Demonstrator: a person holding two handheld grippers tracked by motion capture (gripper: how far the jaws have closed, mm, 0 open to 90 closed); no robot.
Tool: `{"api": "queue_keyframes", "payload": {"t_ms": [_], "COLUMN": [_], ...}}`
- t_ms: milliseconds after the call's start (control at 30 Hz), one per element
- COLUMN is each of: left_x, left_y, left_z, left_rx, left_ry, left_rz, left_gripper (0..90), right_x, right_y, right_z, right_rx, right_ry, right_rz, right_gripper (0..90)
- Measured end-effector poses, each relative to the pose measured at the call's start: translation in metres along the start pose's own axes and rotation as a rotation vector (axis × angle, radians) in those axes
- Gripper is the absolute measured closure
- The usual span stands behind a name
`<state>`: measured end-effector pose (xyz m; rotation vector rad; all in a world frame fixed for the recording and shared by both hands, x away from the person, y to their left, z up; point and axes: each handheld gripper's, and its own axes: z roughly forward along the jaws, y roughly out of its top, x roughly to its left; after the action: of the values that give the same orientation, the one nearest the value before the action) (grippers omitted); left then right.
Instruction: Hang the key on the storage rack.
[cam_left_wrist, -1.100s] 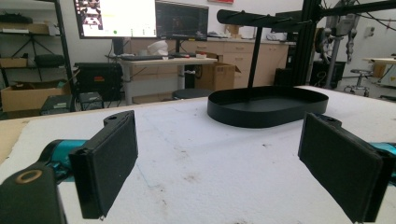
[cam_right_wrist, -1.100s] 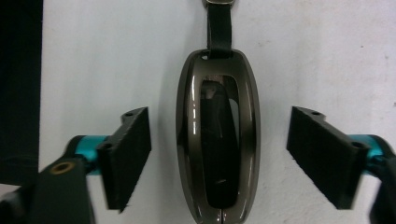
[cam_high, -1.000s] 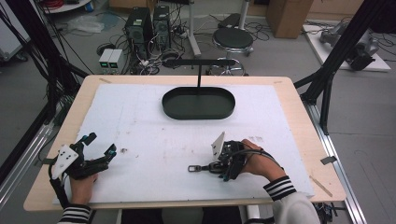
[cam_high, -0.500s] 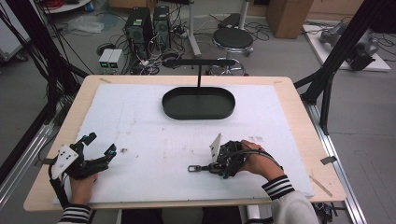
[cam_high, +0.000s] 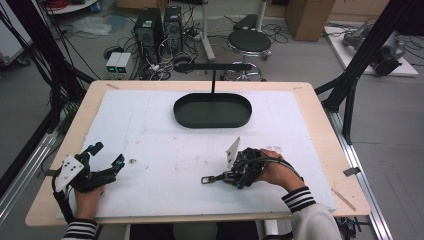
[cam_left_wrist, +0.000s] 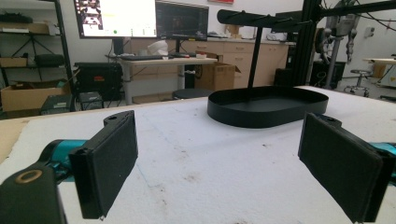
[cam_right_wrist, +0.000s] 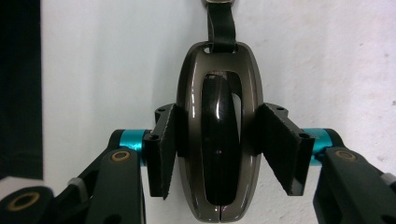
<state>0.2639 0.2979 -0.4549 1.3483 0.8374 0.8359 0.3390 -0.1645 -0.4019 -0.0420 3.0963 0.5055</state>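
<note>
The right claw (cam_right_wrist: 219, 149) is clamped on a key fob (cam_right_wrist: 218, 135), both pads against its sides, low on the tabletop (cam_high: 150, 130) at about 5 o'clock. I judge the step to be carrying the fob; grip mid-body and lift straight so the strap (cam_right_wrist: 220, 23) trails free. The left claw (cam_left_wrist: 219, 163) sits wide apart and empty at 8 o'clock. The tray (cam_high: 212, 111) at 12 o'clock has a post; open white mat lies between, and the near edge is close.

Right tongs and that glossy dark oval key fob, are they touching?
Touching. The right gripper view shows both pads pressed against the sides of the glossy dark oval key fob, with no gap.
</note>
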Motion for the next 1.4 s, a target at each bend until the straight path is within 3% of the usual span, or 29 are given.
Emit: {"api": "queue_keyframes", "payload": {"t_ms": [33,167,300,333,367,600,633,667,733,767,900,1067,1133,1233,1267,1400], "left_x": [0.0,0.0,0.0,0.0,0.0,0.0,0.0,0.0,0.0,0.0,0.0,0.0,0.0,0.0,0.0,0.0], "left_y": [0.0,0.0,0.0,0.0,0.0,0.0,0.0,0.0,0.0,0.0,0.0,0.0,0.0,0.0,0.0,0.0], "left_z": [0.0,0.0,0.0,0.0,0.0,0.0,0.0,0.0,0.0,0.0,0.0,0.0,0.0,0.0,0.0,0.0], "left_rx": [0.0,-0.001,0.0,-0.001,0.0,-0.001,-0.001,-0.001,-0.001,-0.001,-0.002,-0.003,-0.003,-0.003,-0.004,-0.002], "left_ry": [0.0,0.0,0.0,0.001,0.0,0.0,0.0,0.0,0.0,0.0,0.0,-0.002,-0.001,-0.001,-0.001,-0.001], "left_rz": [0.0,-0.001,0.0,0.0,-0.001,-0.001,-0.001,-0.001,-0.001,-0.001,-0.001,0.0,0.001,0.0,0.0,0.0], "left_gripper": [12.4,12.4,12.4,12.4,12.4,12.4,12.4,12.4,12.4,12.4,12.4,12.4,12.4,12.4,12.4,12.4], "right_x": [0.0,-0.005,-0.008,-0.012,-0.012,-0.024,-0.024,-0.027,-0.029,-0.031,-0.035,-0.039,-0.042,-0.046,-0.05,-0.058], "right_y": [0.0,-0.004,-0.008,-0.011,-0.011,-0.029,-0.029,-0.034,-0.036,-0.041,-0.047,-0.058,-0.064,-0.069,-0.072,-0.074], "right_z": [0.0,-0.012,-0.021,-0.026,-0.026,-0.049,-0.049,-0.055,-0.056,-0.061,-0.065,-0.077,-0.082,-0.086,-0.091,-0.1], "right_rx": [0.0,-0.11,-0.17,-0.224,-0.224,-0.406,-0.406,-0.463,-0.479,-0.516,-0.556,-0.661,-0.699,-0.728,-0.748,-0.758], "right_ry": [0.0,-0.004,-0.029,-0.038,-0.038,-0.131,-0.131,-0.164,-0.176,-0.215,-0.249,-0.352,-0.394,-0.421,-0.454,-0.507], "right_rz": [0.0,0.045,0.079,0.111,0.111,0.298,0.298,0.356,0.367,0.415,0.465,0.539,0.59,0.627,0.655,0.69], "right_gripper": [48.1,48.1,48.1,48.1,48.1,48.1,48.1,48.0,48.0,48.0,48.0,48.0,48.0,48.0,48.0,48.0]}}
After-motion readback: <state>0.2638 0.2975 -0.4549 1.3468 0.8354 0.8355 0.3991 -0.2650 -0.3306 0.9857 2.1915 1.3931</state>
